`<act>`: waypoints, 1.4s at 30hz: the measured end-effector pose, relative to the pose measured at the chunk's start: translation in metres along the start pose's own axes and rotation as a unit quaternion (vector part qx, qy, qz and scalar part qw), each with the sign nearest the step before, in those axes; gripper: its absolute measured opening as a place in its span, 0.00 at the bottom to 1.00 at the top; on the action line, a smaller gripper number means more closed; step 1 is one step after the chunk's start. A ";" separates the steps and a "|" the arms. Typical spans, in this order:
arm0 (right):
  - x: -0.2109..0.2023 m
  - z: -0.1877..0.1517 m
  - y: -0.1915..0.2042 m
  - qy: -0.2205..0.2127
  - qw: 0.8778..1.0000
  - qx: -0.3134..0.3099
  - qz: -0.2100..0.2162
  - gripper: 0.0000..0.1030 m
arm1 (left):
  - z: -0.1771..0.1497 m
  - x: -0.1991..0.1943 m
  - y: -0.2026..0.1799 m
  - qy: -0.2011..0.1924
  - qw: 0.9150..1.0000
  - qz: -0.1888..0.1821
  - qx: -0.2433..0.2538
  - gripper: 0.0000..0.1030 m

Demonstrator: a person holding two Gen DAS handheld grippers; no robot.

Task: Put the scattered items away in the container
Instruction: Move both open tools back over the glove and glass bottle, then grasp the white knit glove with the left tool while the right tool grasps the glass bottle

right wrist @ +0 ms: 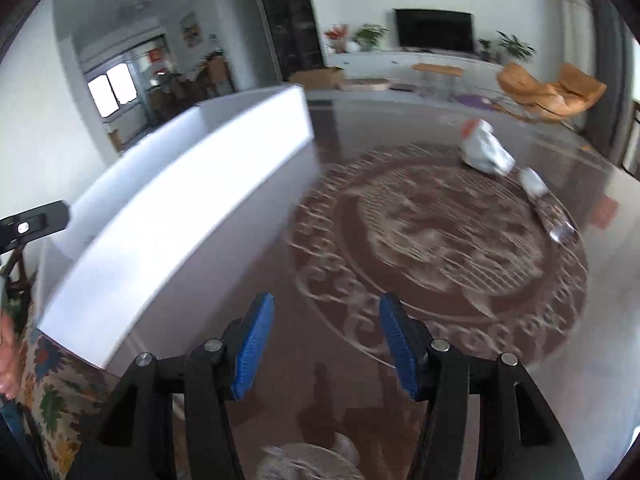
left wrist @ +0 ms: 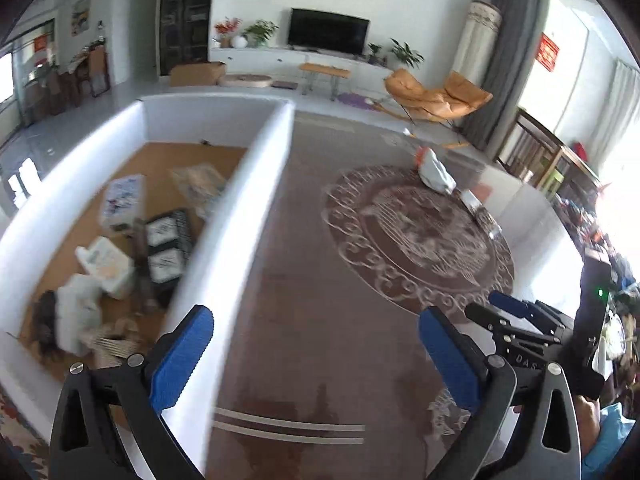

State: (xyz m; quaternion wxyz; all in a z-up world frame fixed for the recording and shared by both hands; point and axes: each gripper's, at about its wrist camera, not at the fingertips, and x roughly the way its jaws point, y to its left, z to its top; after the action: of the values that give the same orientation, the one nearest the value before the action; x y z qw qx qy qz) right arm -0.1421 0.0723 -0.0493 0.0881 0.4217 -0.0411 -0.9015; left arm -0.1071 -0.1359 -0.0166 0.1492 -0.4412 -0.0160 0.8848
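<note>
Left gripper [left wrist: 316, 354]: jaws wide apart, nothing between, poised over the box [left wrist: 224, 208] wall and table [left wrist: 304, 240]. Right gripper [right wrist: 326, 346]: jaws apart, empty, above the table's round pattern. Left view alone shows the box's contents (blurred packets and cartons on a brown floor) and the letters "DAS" on the right gripper's body. Right view shows only the box's outer wall. Still on the table, far side: white bag [right wrist: 486, 152], with a small packet [right wrist: 534, 182] just beside it. Wide bare tabletop between grippers and bag.
</note>
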 end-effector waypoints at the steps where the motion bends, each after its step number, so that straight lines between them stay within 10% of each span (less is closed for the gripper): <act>1: -0.002 -0.008 -0.025 0.009 1.000 0.021 -0.018 0.55 | -0.005 0.018 -0.018 0.015 1.000 -0.007 0.009 1.00; 13: -0.025 -0.038 -0.131 0.010 0.991 0.057 -0.117 0.55 | -0.009 0.143 -0.124 0.056 0.994 0.055 0.077 1.00; 42: 0.004 -0.010 -0.154 0.027 0.990 0.036 -0.135 0.59 | 0.004 0.157 -0.114 0.041 0.996 0.056 0.056 1.00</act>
State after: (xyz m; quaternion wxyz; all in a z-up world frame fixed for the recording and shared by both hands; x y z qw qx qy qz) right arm -0.1565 0.2230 -0.0819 -0.0485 0.4504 -0.0142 -0.8914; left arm -0.1708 0.0176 -0.1177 0.1242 -0.4680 0.0648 0.8726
